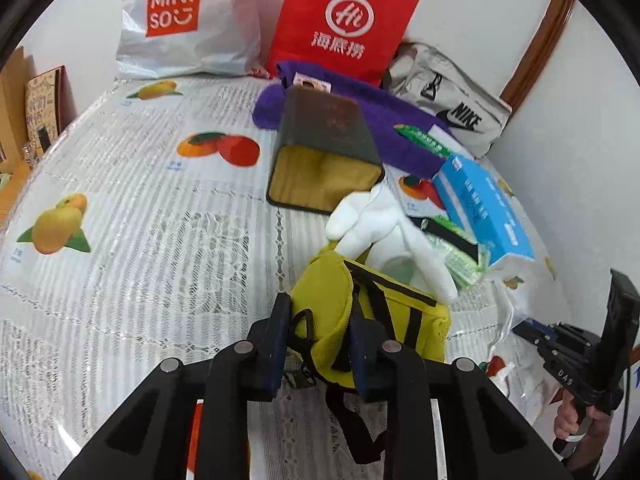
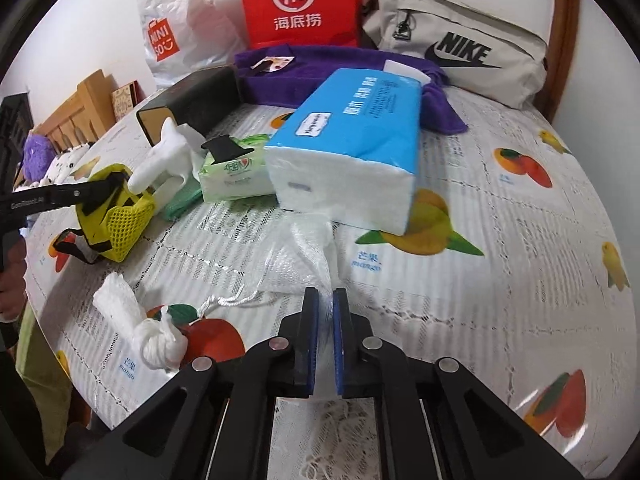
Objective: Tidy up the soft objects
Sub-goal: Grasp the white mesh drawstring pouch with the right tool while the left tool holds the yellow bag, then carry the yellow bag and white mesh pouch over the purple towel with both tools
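My left gripper [image 1: 318,322] is shut on a yellow-green pouch [image 1: 344,312] with black straps, held just above the table; it also shows in the right wrist view [image 2: 116,216]. A white plush toy [image 1: 384,232] lies just beyond the pouch, touching it. My right gripper [image 2: 326,300] is nearly shut on the edge of a clear plastic drawstring bag [image 2: 296,256]. A blue tissue pack [image 2: 352,140], a green tissue pack [image 2: 236,172], a purple towel [image 2: 320,72] and a knotted white cloth [image 2: 160,340] lie on the table.
A dark open box [image 1: 320,148] lies on its side mid-table. A red paper bag [image 1: 340,20], a white Miniso bag [image 1: 184,16] and a grey Nike bag [image 2: 456,44] stand along the back wall. The fruit-print tablecloth [image 1: 140,220] covers the table.
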Available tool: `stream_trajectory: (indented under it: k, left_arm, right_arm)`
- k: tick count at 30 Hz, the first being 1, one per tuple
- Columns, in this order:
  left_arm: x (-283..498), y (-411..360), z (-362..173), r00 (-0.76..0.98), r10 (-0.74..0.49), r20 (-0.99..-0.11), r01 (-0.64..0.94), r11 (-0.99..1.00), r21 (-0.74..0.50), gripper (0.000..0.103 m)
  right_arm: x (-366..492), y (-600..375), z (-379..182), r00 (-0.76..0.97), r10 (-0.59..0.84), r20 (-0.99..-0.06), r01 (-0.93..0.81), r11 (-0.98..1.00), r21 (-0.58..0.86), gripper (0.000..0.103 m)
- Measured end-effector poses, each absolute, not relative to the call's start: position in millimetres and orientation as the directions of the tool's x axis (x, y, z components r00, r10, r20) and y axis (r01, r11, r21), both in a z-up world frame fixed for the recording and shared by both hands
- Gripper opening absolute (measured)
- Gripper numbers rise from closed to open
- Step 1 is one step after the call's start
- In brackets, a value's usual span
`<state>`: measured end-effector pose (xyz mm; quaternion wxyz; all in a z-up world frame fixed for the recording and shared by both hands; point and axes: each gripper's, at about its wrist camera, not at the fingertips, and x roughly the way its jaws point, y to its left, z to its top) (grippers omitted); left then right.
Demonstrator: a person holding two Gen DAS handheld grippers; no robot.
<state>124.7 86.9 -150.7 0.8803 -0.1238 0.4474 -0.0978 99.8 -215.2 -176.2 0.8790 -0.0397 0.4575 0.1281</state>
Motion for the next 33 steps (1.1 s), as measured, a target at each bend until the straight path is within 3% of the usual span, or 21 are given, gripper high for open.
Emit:
stream_trajectory:
  k: [22,33]
  left_arm:
    - [111,112,-108,0.641,-0.237,-0.730,-0.023,0.945,-0.326,0.025]
    - [142,103,-83,0.643,-0.205,-0.738,-0.031,0.956,-0.292,0.025]
  right_arm:
    - [86,-210,-125,0.598,0.250,-0.762,-0.297,0.952,0.079,0.005]
    - [120,-217,-90,0.629,0.238,-0.740,-0.281,0.957,0.069,0.005]
